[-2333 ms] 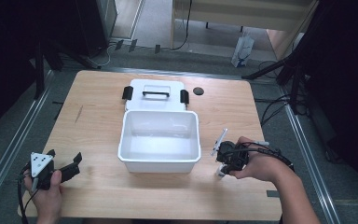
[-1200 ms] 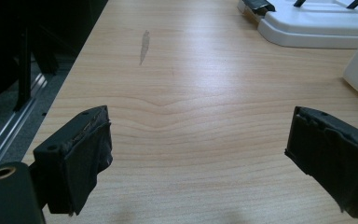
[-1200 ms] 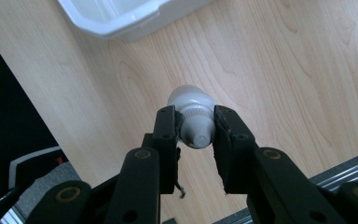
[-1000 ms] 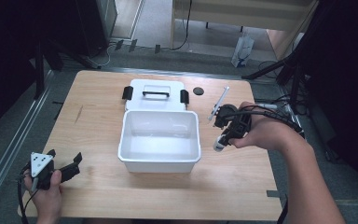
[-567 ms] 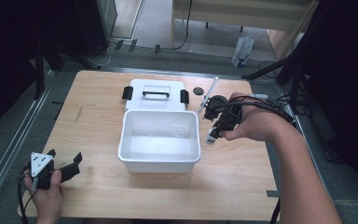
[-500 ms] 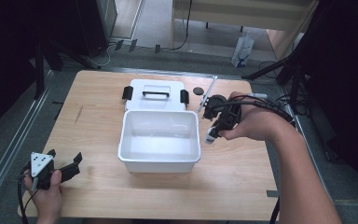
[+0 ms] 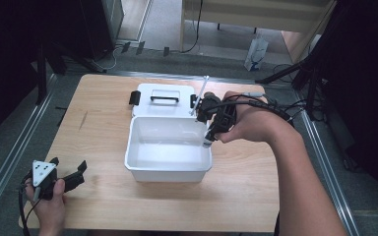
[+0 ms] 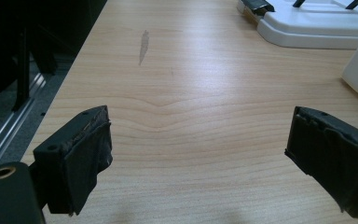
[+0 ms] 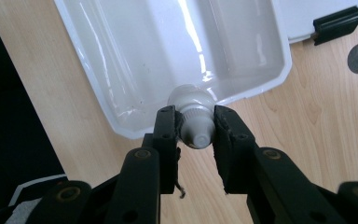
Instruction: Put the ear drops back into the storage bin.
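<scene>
Right gripper (image 9: pixel 195 128) clamped on a white tube (image 9: pixel 194 116) by its capped end, over the white bin's (image 7: pixel 142 167) rim — left gripper (image 8: pixel 198 154) jaws wide apart, empty, near the table (image 7: pixel 103 113) edge.

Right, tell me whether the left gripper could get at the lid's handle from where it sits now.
Probably yes. The left gripper is open and holds nothing, and bare table runs left of the box to the lid and its handle.

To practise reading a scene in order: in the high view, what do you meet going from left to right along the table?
Left gripper with grey three-cornered plate → open white plastic box → right gripper clamping a small white tube.
</scene>
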`<state>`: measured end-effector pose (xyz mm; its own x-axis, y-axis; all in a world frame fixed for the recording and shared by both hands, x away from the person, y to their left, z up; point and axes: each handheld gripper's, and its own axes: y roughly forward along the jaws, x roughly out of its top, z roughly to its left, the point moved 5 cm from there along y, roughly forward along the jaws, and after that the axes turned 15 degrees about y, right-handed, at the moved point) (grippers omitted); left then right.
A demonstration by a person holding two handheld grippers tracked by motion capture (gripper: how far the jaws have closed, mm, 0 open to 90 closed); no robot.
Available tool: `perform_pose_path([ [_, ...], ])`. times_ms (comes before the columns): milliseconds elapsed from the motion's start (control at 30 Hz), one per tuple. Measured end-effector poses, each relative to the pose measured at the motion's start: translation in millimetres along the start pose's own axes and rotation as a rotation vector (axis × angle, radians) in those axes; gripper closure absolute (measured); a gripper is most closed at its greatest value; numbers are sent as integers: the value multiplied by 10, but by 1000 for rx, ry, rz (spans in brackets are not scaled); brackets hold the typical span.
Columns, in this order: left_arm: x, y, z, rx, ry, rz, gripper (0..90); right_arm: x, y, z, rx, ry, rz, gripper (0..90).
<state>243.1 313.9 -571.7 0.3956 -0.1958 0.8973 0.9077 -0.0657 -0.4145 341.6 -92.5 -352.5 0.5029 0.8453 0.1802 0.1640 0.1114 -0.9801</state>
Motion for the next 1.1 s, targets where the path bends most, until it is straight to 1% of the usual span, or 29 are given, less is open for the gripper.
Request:
perform_pose_path([
  [100, 0, 0, 0, 0, 0, 0, 74, 47, 42, 20, 0, -15, 0, 720],
  [167, 0, 1, 1, -1, 0, 0, 74, 75, 72, 25, -3, -39, -3, 720],
  [333, 1, 0, 0, -1, 0, 1, 74, 138, 167, 32, -29, -95, -18, 720],
  [467, 1, 0, 0, -1, 1, 1, 74, 151, 230, 36, -19, -109, -17, 719],
  [500, 1, -1, 0, -1, 1, 1, 74, 154, 286, 39, -23, -121, -11, 720],
  [533, 0, 0, 0, -1, 1, 1, 74, 159, 305, 36, -23, -133, -14, 719],
  [633, 1, 0, 0, -1, 0, 1, 74, 157, 339, 41, -28, -136, -17, 719],
  [667, 1, 0, 0, -1, 1, 1, 74, 156, 402, 32, -33, -161, -23, 719],
  [800, 0, -1, -2, -2, 1, 2, 74, 143, 493, 17, -28, -165, -17, 719],
  [833, 0, -1, -2, -2, 1, 2, 74, 143, 493, 17, -28, -165, -17, 719],
  [867, 0, -1, 0, -1, 1, 2, 74, 130, 550, 3, -24, -161, -13, 719],
  [1033, 0, -1, -3, -2, 1, 2, 74, 106, 620, -20, -27, -161, 6, 718],
  [1067, 0, -2, -5, -1, 3, 2, 74, 93, 666, -31, -22, -166, 16, 718],
  [1100, 0, -1, -5, 1, 5, 1, 74, 87, 676, -32, -24, -160, 19, 719],
])
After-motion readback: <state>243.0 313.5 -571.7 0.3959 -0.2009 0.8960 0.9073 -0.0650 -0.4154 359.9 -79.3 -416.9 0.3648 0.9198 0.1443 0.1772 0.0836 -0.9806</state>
